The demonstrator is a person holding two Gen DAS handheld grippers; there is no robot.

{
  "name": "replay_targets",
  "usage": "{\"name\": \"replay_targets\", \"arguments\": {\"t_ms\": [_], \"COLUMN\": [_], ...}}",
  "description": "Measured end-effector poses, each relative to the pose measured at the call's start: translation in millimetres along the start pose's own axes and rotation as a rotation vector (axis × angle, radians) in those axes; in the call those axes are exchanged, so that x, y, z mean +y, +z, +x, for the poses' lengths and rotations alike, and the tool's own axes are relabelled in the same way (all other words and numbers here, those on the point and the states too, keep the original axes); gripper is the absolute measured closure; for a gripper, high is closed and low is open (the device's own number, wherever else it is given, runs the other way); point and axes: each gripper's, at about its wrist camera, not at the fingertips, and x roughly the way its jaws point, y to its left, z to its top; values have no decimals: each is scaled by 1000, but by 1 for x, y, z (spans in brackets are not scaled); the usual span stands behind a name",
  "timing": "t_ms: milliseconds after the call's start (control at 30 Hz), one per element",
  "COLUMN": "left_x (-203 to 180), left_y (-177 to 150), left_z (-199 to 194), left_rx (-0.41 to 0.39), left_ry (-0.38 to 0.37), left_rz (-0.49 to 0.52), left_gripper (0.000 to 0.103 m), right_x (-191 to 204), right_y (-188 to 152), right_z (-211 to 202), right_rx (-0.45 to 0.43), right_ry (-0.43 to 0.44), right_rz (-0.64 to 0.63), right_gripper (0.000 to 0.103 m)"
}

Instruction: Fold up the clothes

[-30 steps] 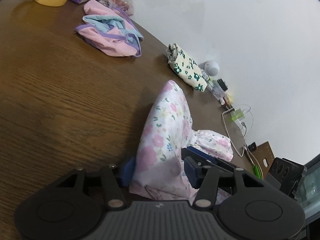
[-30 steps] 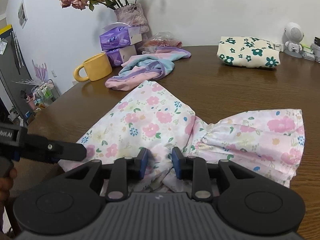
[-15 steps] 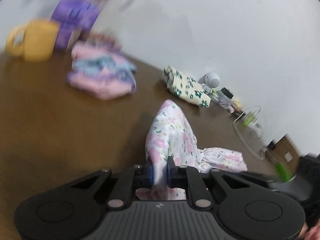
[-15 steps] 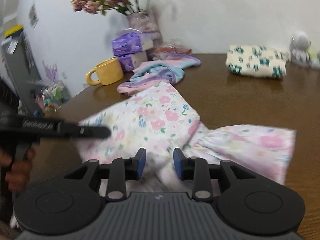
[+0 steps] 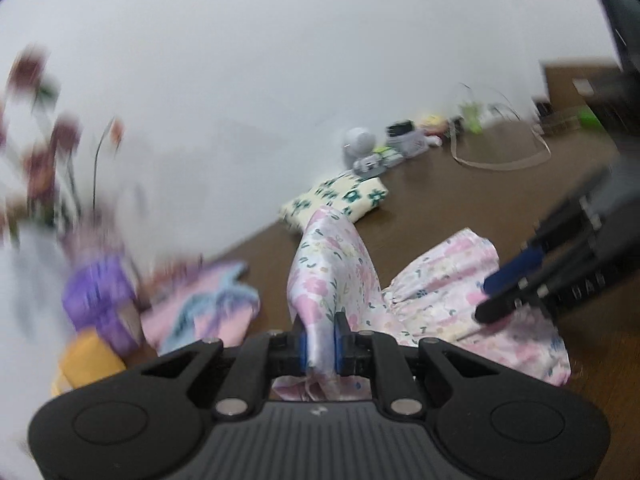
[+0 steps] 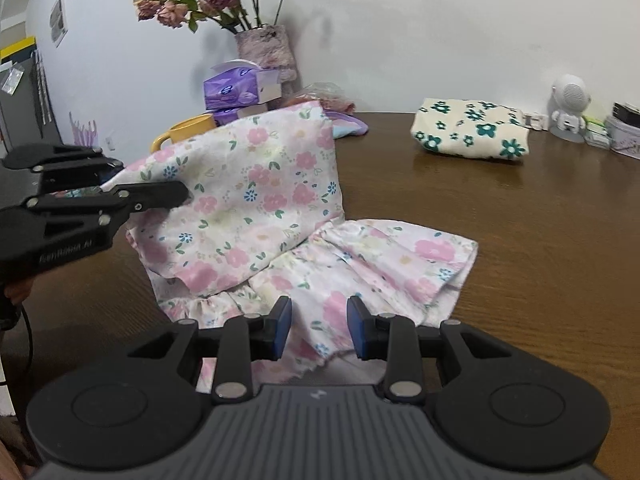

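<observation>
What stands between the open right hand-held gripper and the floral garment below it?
Nothing visible. The right hand-held gripper hangs open directly over the pink floral garment, while the left hand-held gripper holds one edge lifted.

Almost no writing can be read. In the right wrist view, the black body of the left gripper point(image 6: 150, 190) carries a small pale lettering on its side, left of the right gripper's own jaws; it is too blurred to read with certainty. In the left wrist view, the right gripper point(image 5: 494, 298), right of the jaws, shows pale letters like "UAN", also unclear. The purple tissue box point(image 6: 240, 88) has only an unreadable logo.
</observation>
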Motion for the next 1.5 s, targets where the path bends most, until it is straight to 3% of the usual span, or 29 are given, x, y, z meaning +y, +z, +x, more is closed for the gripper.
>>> {"name": "replay_targets", "arguments": {"t_ms": [200, 333, 633, 867, 1033, 1067, 1100, 1167, 1267, 1400, 1500], "left_x": [-65, -101, -127, -142, -144, -145, -145, -142, -122, -73, -37], "left_y": [7, 4, 2, -3, -4, -4, -3, -1, 8, 15, 22], "left_z": [-6, -10, -17, -10, -6, -6, -8, -14, -24, -33, -31], "left_rx": [-40, -73, -128, -94, -87, -88, -98, -123, -132, -132, -93], "left_ry": [23, -36, -90, -161, -211, -226, -233, -245, -293, -370, -380], "left_rz": [356, 495, 551, 572, 566, 567, 565, 544, 415, 137, -88], "left_gripper": [88, 86, 91, 90, 75, 61, 48, 46, 46, 46, 46], "right_x": [-9, -20, -37, -37, -52, -55, -59, -64, -69, -75, -80], "right_y": [-10, -16, -32, -35, -40, -39, -37, -32, -20, 5, 23], "right_z": [-10, -14, -24, -32, -61, -67, -72, -80, -82, -68, -48], "right_rx": [-2, -7, 1, 7, -13, -26, -47, -86, -131, -150, -132], "right_ry": [9, 13, 1, 2, -47, -60, -66, -73, -70, -23, 23], "right_rz": [30, 63, 76, 47, 71, 82, 100, 127, 142, 156, 185], "right_gripper": [72, 72, 72, 71, 70, 70, 70, 65, 61, 54, 46]}}
